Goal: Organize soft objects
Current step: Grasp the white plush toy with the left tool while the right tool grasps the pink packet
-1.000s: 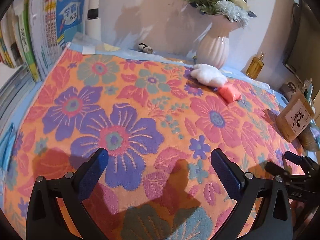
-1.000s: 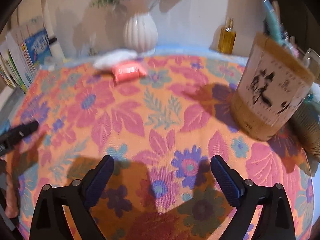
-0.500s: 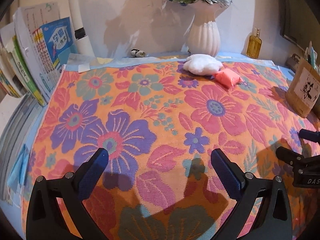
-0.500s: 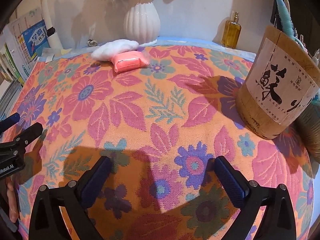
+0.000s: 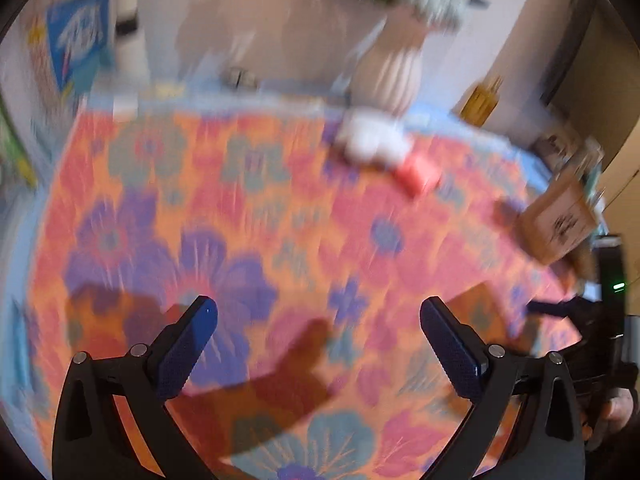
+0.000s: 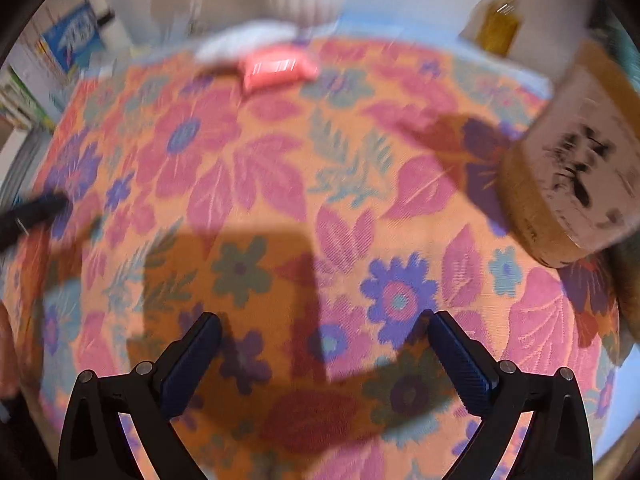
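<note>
A: Two grippers, and both have the jaws spread wide with nothing between them. Under the left gripper (image 5: pixel 319 316) and under the right gripper (image 6: pixel 324 330) I see only the flowered cloth (image 6: pixel 280 184) and their own shadows.

B: Then where are the soft things?

A: Far away from both, at the far edge of the cloth, just in front of the white ribbed vase (image 5: pixel 390 76). There is a white fluffy lump (image 5: pixel 366 142), and a coral-pink soft packet (image 6: pixel 278 70) touching its near right side.

B: Which way from the jaws?

A: From the left gripper they lie far ahead and a little to the right. From the right gripper they lie far ahead and a little to the left. I judge the right hand is somewhat nearer to the pink packet, but the pictures are blurred, so I am not certain.

B: How does the packet lie?

A: Its long axis goes left to right in the right wrist view, so the jaws should come across its short side. It looks like a small pillow, smooth and a little shiny. The white lump is irregular, without clear shape; it seems like cotton or plush, I cannot tell which.

B: Anything in the way?

A: A round brown holder with black characters (image 6: pixel 576 176) stands at the right, well apart from the packet.
</note>
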